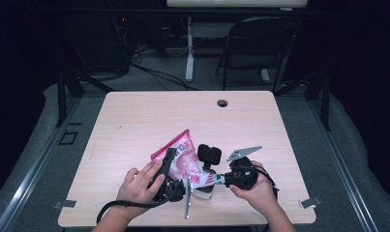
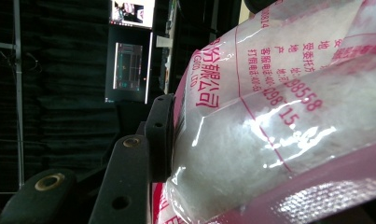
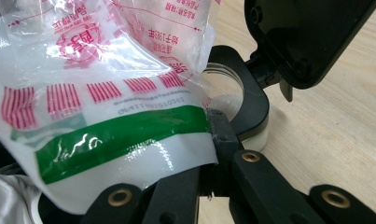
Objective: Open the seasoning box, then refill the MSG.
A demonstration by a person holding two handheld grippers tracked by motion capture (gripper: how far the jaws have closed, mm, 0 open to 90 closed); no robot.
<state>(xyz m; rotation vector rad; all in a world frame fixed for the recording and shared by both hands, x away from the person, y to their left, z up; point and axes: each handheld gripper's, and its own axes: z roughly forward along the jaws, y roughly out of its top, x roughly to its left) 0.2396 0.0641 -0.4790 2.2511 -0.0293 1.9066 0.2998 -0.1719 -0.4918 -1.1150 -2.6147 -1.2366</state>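
Both tools [image 1: 175, 166] [image 1: 221, 180] clench the bag [image 1: 185, 157] near the table's [image 1: 134, 121] front edge.

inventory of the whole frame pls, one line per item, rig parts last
plastic bag: 1, clear with pink print and a green band, white powdery fill, held between both grippers over the table's near middle
container: 1, clear with black flip lid and ring, on the table under the bag
table: 1, light wood, cable hole near far edge
folding chair: 1, black, behind the table
left gripper: 1, black, clamped across the bag
right gripper: 1, black, shut on the bag's lower edge
hands: 2, at the near edge
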